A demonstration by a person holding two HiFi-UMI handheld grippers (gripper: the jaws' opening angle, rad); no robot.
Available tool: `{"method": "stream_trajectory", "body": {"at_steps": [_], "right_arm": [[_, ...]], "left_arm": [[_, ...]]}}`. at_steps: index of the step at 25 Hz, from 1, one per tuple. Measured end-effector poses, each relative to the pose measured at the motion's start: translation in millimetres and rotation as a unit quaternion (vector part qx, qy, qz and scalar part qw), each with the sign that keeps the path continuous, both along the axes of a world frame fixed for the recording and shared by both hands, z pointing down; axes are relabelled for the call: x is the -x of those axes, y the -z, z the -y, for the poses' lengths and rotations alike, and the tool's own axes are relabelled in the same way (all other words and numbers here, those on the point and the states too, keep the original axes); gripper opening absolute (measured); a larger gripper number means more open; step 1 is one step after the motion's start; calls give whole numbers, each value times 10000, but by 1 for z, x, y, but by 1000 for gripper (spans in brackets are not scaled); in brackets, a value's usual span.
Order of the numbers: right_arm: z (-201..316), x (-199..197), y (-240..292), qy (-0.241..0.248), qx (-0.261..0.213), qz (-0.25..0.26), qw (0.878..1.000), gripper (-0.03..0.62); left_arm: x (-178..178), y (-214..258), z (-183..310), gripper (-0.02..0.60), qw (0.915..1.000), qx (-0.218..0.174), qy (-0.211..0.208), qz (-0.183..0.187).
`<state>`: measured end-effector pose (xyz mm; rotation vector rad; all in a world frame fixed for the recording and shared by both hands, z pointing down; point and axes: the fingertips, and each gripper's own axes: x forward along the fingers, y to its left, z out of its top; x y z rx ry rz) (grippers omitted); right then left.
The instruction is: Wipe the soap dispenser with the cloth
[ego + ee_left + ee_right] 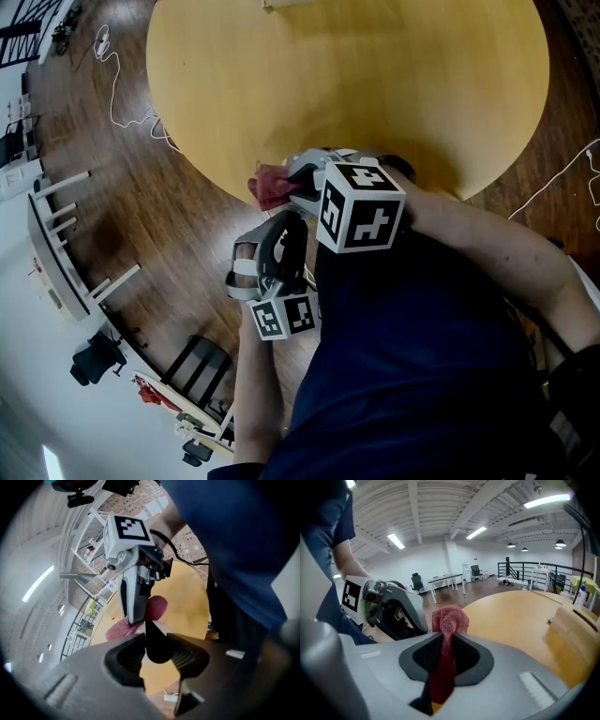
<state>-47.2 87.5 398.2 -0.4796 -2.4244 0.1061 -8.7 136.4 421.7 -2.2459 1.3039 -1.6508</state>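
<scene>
My right gripper (289, 185) (446, 651) is shut on a red cloth (449, 618), which bunches up past the pads and hangs down behind them. The cloth (271, 187) sits over the near edge of the round yellow table (375, 84). My left gripper (270, 253) (157, 651) is just below it, shut on a black pointed part (157, 641) that I take to be the soap dispenser's pump top; the dispenser's body is hidden. In the left gripper view the cloth (156, 608) touches that black part, with the right gripper (136, 573) right behind it.
A light wooden box (574, 630) stands on the table's far side. White cables (117, 80) trail over the dark wooden floor. A white railing (56, 244) and a black chair (192, 366) stand at the left. My own body fills the lower right.
</scene>
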Motion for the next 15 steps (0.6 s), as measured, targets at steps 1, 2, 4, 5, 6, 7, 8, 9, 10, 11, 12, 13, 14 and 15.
{"method": "stream_trajectory", "body": {"at_steps": [1, 2, 4, 5, 6, 7, 8, 9, 10, 11, 12, 13, 14, 15], "right_arm": [[5, -2, -8, -129, 81, -113, 9998, 66], [12, -5, -18, -296, 155, -254, 9991, 66], [26, -13, -42, -628, 240, -558, 9962, 66], [33, -17, -54, -762, 259, -708, 9942, 66], [39, -20, -65, -870, 267, -855, 9922, 66], [44, -23, -75, -954, 270, -987, 9902, 66], [46, -25, -82, -1017, 275, -1084, 9885, 66], [47, -25, -84, -1052, 281, -1125, 9877, 67], [45, -24, -82, -1050, 277, -1100, 9880, 66], [41, -22, -74, -1002, 260, -1011, 9895, 67], [37, -19, -62, -905, 242, -865, 9918, 67], [31, -14, -48, -761, 239, -681, 9945, 67], [24, -9, -34, -583, 254, -489, 9968, 67], [16, -4, -20, -393, 276, -321, 9983, 67]], "left_arm": [[-1, 0, -1, 144, 10000, -8, -71, 45], [-2, 0, -2, 144, 9999, -18, -142, 80], [-3, 1, -2, 144, 9995, -28, -271, 137], [-4, 1, -1, 143, 9993, -29, -325, 154], [-3, 0, 0, 143, 9992, -27, -373, 167], [-3, -1, 2, 143, 9990, -23, -420, 178], [-3, -2, 3, 143, 9987, -18, -466, 189], [-2, -3, 3, 143, 9985, -11, -510, 201], [-2, -4, 2, 143, 9983, -1, -548, 215], [-2, -4, 2, 143, 9980, 11, -582, 231], [-1, -6, 2, 143, 9977, 24, -623, 253], [0, -7, 2, 144, 9973, 41, -677, 284], [1, -8, 2, 144, 9967, 64, -745, 327], [3, -9, 1, 144, 9958, 90, -826, 381]]}}
